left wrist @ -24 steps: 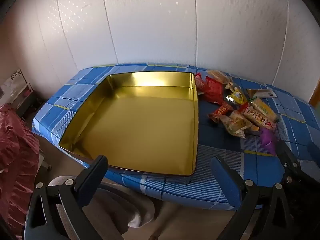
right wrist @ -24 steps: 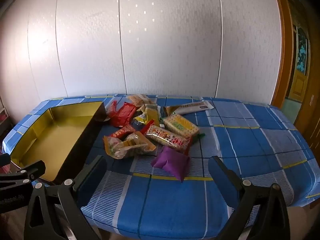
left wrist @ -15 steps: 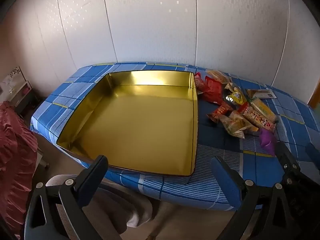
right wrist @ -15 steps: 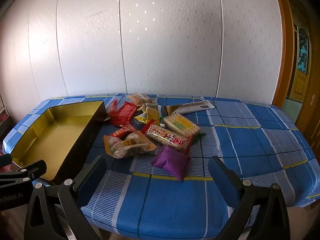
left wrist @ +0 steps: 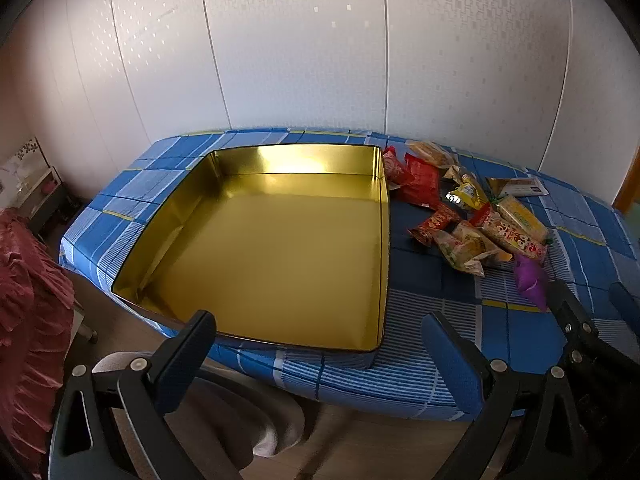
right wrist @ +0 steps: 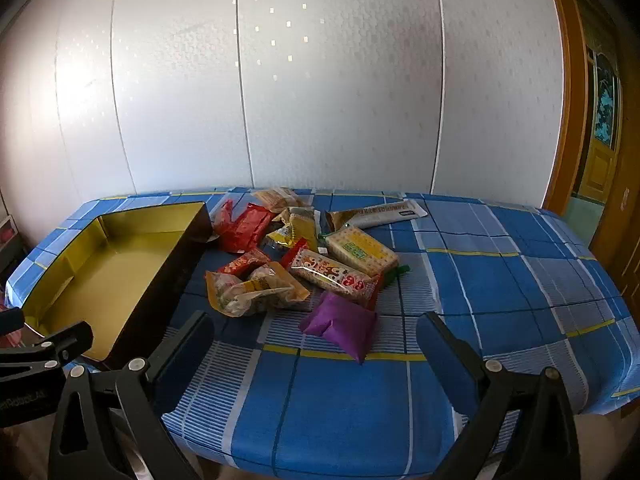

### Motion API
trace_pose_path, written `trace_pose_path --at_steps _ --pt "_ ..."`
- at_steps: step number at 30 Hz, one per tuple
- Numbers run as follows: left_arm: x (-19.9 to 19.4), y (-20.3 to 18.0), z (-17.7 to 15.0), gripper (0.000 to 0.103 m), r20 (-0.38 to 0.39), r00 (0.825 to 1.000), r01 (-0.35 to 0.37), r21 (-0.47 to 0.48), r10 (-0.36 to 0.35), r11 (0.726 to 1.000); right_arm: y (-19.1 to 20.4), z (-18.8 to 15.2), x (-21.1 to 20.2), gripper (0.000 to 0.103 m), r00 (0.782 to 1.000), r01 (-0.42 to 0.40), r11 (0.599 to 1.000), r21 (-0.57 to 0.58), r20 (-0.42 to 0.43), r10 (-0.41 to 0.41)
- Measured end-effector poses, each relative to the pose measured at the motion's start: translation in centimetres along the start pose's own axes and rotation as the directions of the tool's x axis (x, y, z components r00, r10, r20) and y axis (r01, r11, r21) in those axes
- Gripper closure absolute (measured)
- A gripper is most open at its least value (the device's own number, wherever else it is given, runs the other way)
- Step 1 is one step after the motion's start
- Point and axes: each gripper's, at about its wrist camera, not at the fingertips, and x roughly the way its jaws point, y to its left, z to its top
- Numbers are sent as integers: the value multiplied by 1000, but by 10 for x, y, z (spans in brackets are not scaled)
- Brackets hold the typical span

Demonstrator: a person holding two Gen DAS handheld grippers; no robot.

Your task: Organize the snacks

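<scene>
Gold-lined and bare inside, one square tin (left wrist: pixel 280 248) fills the left wrist view, sitting on the blue plaid worktop (left wrist: pixel 420 368). Our left gripper (left wrist: pixel 316 344) hangs over the near worktop edge with its jaws spread wide, holding nothing. Right of the tin lies one heap of snack packets (left wrist: pixel 468 216), with a single purple pouch (left wrist: pixel 530 280) nearest the edge.

From the right wrist view we count about ten packets: the purple pouch (right wrist: pixel 342 326), two red ones (right wrist: pixel 244 226), one green-labelled cracker pack (right wrist: pixel 360 250), one long white bar (right wrist: pixel 380 212) at the back, and the rest overlapping. Our right gripper (right wrist: pixel 314 344) hovers before the pouch, jaws released and apart, touching nothing.
</scene>
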Motion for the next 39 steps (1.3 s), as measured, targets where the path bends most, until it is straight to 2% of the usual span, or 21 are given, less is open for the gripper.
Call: trace_pose_path --at_steps 30,36,38,39 --pt "5 2 0 0 -8 999 -32 7 32 999 -7 -1 2 0 1000 -3 1000 15 3 3" --pt "6 -3 2 0 -13 999 -40 46 41 998 -12 3 5 0 999 -33 999 8 -25 33" --pt "4 -3 3 0 -1 1000 -24 51 24 998 -17 6 9 0 998 -48 999 12 -47 48" --pt "3 -1 4 0 2 1000 6 41 -6 999 -20 8 11 0 997 -50 999 14 -60 50"
